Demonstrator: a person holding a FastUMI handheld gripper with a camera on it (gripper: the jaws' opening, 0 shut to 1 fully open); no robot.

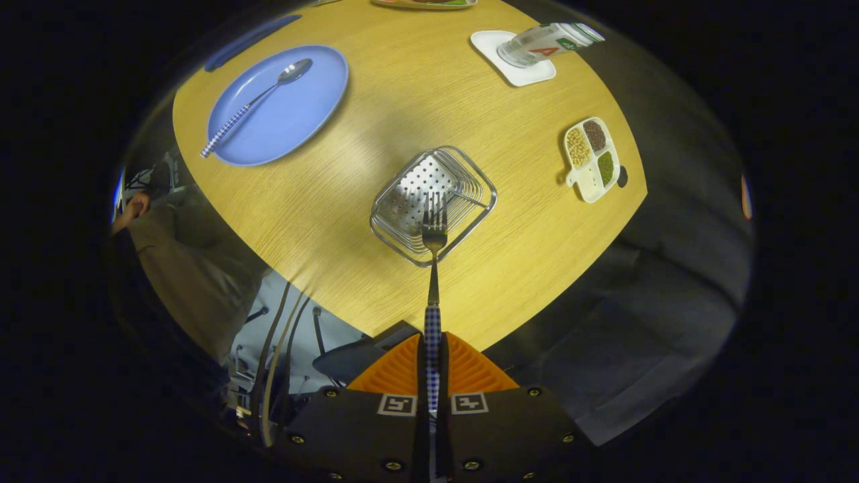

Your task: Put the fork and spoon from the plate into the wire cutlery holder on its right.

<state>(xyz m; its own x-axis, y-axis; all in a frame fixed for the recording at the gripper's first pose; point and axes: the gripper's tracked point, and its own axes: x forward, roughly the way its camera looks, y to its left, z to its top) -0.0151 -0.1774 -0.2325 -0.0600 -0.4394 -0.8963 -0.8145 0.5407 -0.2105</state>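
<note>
My gripper (433, 355) is shut on the checked handle of the fork (433, 268), both fingers pressing on it. The fork points straight ahead, tines down over the near part of the wire cutlery holder (470, 215), which stands on the wooden table with a perforated metal bottom. High above the table, I look almost straight down. To the holder's left lies the blue plate (302, 114), and on it the spoon (258, 100) with a matching checked handle, bowl toward the far side.
A white coaster (513, 70) with a clear cup lying across it sits beyond the holder. A small divided dish (590, 161) of beans stands to the right. The table edge (322, 302) curves just ahead of my fingers. A person's hand (134, 204) shows far left.
</note>
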